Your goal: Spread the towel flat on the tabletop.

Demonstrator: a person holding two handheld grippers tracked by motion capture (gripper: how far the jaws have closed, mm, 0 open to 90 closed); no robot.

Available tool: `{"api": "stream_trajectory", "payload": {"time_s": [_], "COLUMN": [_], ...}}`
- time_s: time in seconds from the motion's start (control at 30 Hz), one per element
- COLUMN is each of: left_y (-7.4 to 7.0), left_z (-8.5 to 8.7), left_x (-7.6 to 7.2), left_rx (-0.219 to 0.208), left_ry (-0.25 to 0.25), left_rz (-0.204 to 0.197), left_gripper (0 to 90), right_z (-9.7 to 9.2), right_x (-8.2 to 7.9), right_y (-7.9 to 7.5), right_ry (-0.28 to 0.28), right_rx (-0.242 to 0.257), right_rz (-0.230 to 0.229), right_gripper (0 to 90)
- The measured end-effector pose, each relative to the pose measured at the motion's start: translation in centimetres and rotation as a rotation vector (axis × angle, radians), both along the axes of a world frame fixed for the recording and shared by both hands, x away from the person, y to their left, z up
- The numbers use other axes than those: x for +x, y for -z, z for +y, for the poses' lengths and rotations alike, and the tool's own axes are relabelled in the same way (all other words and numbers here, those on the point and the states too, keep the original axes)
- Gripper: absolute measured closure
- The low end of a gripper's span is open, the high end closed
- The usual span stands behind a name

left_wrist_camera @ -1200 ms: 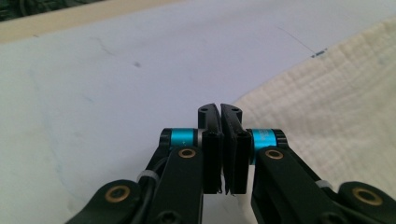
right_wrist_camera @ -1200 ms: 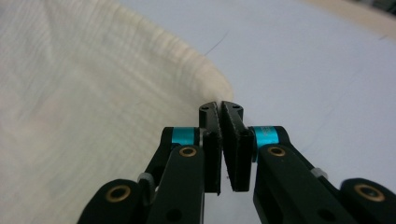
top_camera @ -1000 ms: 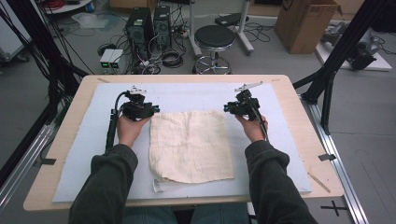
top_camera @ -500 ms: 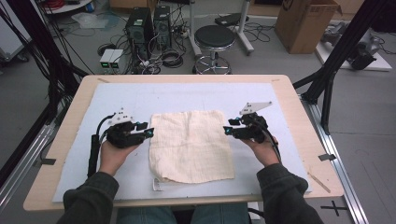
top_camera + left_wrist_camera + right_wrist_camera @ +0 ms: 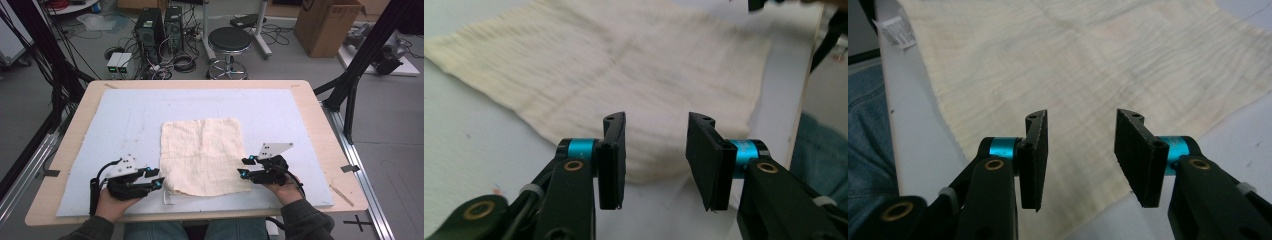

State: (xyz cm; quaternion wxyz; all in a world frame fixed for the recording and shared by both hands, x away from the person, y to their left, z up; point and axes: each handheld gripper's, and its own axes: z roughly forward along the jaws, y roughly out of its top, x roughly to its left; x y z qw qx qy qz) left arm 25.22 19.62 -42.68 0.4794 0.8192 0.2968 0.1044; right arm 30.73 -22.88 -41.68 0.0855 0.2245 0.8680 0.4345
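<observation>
- While both hands sat at the near edge of the table [image 5: 320, 115], the cream cloth [image 5: 202, 156] lay flat and unfolded in the middle of the pale blue mat [image 5: 125, 130], between the two grippers.
- Cloth: soft, crinkled weave with fine ripples running across it; roughly square, edges slightly wavy; faint crease lines crossed near its centre in the high view.
- A small white label [image 5: 169, 198] stuck out from the cloth's near left corner; in the right gripper view the same label [image 5: 897, 30] was printed, but the print was too small to read.
- Mat: matte, slightly fuzzy surface, rectangular, on a light wooden tabletop with rounded corners.
- Left gripper [image 5: 152, 178]: jaws stood apart with nothing between them, tips just beside the cloth's near left corner. In the left gripper view [image 5: 656, 150] the flat black pads were bare, cloth edge beyond them.
- Right gripper [image 5: 243, 167]: jaws parted, having just been opening, nothing clamped; tips at the cloth's near right edge. In the right gripper view [image 5: 1080, 150] the ribbed black pads hovered over the cloth.
- Whether either gripper's tips touched the fabric could not be told.
- Each gripper carried a grey three-cornered plate and blue collars behind the pads.
- Forearms were cut off by the bottom of the high view; the hands were mostly hidden under the gripper bodies.
- The left gripper view was soft at the far edge; a dark shape at its top right was cropped and unclear.
</observation>
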Motion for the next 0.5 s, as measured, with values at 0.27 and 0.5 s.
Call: {"api": "stream_trajectory", "payload": {"time_s": [0.27,0.5], "left_y": [1.5,1.7], "left_z": [-1.7,-2.5], "left_x": [0.8,1.7], "left_rx": [0.088,0.1], "left_ry": [0.091,0.091], "left_rz": [0.06,0.077], "left_gripper": [73.0,66.5], "right_z": [0.8,1.3], "right_x": [-0.2,0.1], "right_y": [1.3,2.2], "right_ry": [-0.066,-0.071], "right_rx": [-0.036,-0.083], "right_rz": [0.064,0.099], "right_gripper": [65.5,66.4]}}
